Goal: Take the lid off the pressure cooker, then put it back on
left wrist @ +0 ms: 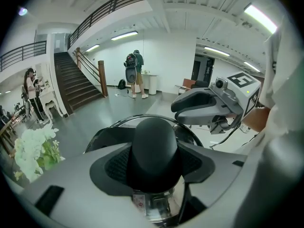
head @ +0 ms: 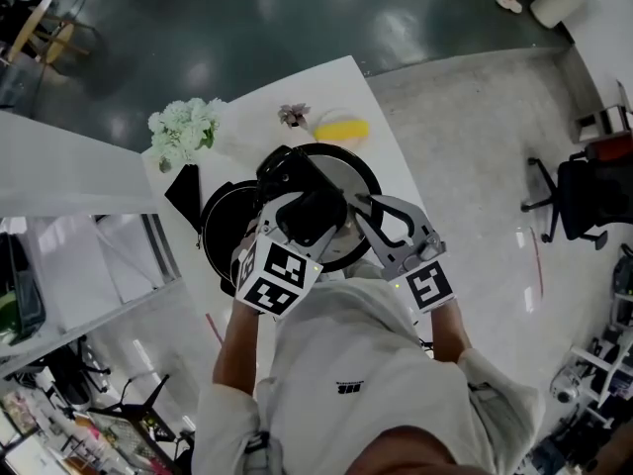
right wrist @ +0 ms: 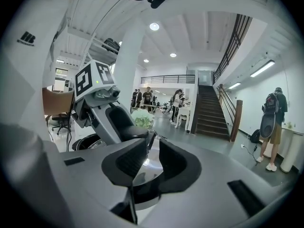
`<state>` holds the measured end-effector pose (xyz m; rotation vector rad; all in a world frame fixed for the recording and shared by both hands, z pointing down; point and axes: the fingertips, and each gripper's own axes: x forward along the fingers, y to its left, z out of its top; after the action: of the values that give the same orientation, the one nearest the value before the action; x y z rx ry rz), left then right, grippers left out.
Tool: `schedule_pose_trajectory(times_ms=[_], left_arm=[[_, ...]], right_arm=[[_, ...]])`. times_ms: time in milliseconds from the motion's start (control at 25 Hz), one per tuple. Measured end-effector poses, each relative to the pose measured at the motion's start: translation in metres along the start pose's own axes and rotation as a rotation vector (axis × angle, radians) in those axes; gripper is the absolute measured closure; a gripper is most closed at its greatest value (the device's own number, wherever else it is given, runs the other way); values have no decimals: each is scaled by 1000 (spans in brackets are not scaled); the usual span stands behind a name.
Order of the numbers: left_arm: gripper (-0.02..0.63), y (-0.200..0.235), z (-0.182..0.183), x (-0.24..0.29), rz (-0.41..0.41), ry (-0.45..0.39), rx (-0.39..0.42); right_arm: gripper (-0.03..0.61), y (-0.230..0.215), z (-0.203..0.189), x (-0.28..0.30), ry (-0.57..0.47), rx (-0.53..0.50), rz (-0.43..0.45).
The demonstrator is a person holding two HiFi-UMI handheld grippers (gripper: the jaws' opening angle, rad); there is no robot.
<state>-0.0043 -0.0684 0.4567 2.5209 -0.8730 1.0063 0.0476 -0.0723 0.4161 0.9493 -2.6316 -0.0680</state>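
No words or numbers can be read. A small sticker [left wrist: 137, 201] with a red round sign sits on the lid [left wrist: 166, 205] just below the black knob [left wrist: 154, 151], its print too small. Beside the knob, 2 cubes [head: 275, 277] carry only black-and-white square patterns. The shirt [head: 366, 344] bears an illegible dark logo [head: 351, 387].

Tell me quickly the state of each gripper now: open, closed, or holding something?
Left gripper: closed on the lid's black knob.
Right gripper: closed on the rim of the lid, as far as can be seen.
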Motion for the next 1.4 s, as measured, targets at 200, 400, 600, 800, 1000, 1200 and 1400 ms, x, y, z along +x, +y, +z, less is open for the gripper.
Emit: schedule_pose_trajectory(times_ms=[200,400,600,800,1000,1200,1400], left_arm=[[327,9,-16,-19,-7,10,11],[327,20,-37,-34,-20,36,27],[327,27,-57,-45,-46,58,42],[327,33,-74,-53,-69,77,59],[327,38,-91,-60,-77,93,60],[327,44,-106,-66,-93,118,67],[327,48,-121,-70,-106,142,66]], right_arm=[[488,27,8,14,18,-11,32],[488,51,11,29,32,-7,44],[488,71,12,40,47,-9,47],[488,90,12,51,61,-1,50],[488,107,11,60,73,2,61],[488,117,10,69,84,5,69],[488,125,8,77,91,6,76]])
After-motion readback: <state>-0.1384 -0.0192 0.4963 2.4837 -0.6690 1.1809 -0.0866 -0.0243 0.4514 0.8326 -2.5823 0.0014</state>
